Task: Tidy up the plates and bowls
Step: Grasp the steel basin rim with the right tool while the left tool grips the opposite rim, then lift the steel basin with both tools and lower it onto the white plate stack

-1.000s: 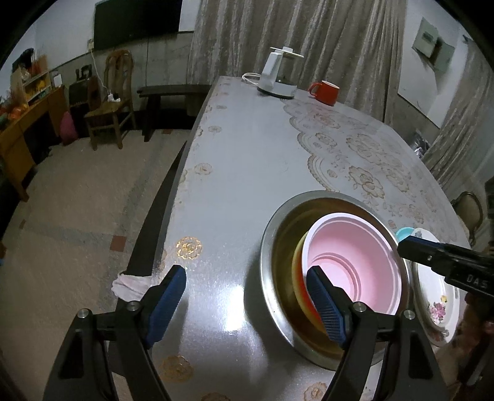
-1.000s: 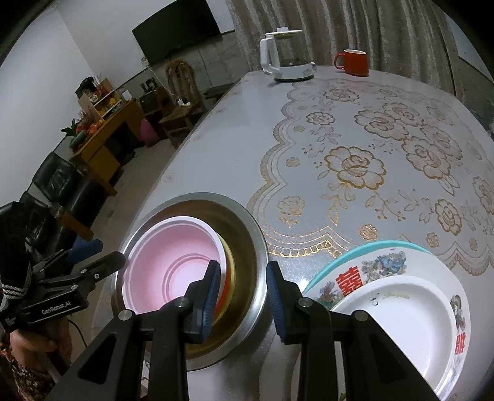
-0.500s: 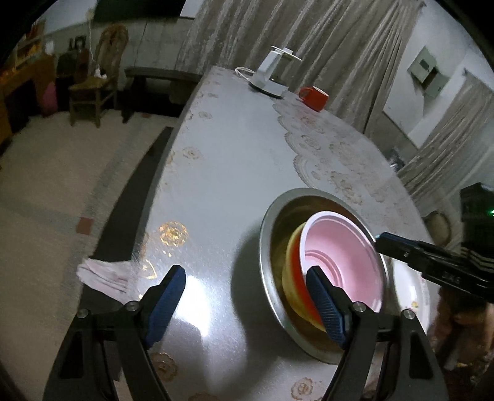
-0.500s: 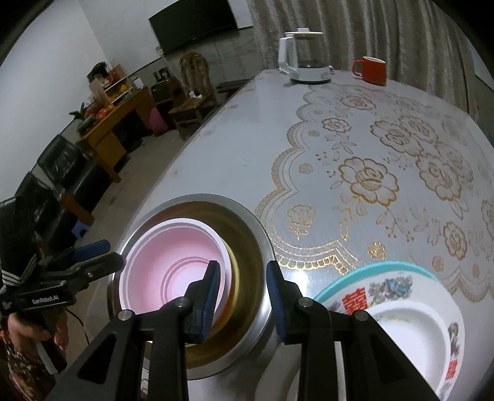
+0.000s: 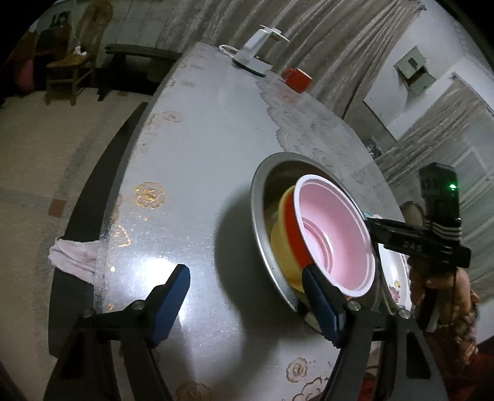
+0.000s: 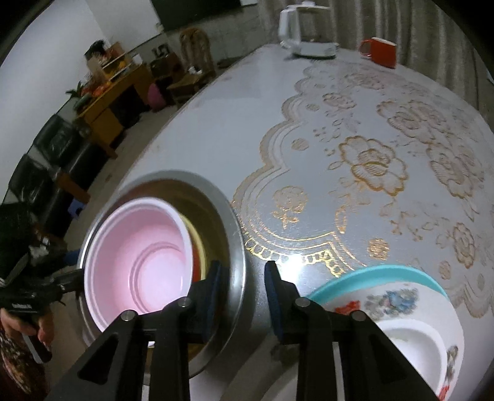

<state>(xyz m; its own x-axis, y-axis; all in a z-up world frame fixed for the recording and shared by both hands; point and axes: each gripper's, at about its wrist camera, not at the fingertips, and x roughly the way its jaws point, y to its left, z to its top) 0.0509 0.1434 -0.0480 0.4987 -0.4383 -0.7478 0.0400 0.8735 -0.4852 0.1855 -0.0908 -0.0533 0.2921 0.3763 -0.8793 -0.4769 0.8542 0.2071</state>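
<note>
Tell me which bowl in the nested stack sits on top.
The pink bowl is uppermost, nested inside the red bowl, which sits in the yellow bowl, all within the big metal basin.

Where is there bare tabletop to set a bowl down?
Bare patches: the plain stretch left of the steel basin, out to the table edge, and the long run between the basin and the kettle and red mug. Crowded: the near corner, where the basin of stacked bowls sits close beside the plates.

A home's living-dining room: a table (image 6: 234, 129) under a floral cloth, kettle (image 6: 305, 31), curtains (image 5: 324, 40), wooden chair (image 5: 74, 61), wall-mounted television (image 6: 197, 12).
</note>
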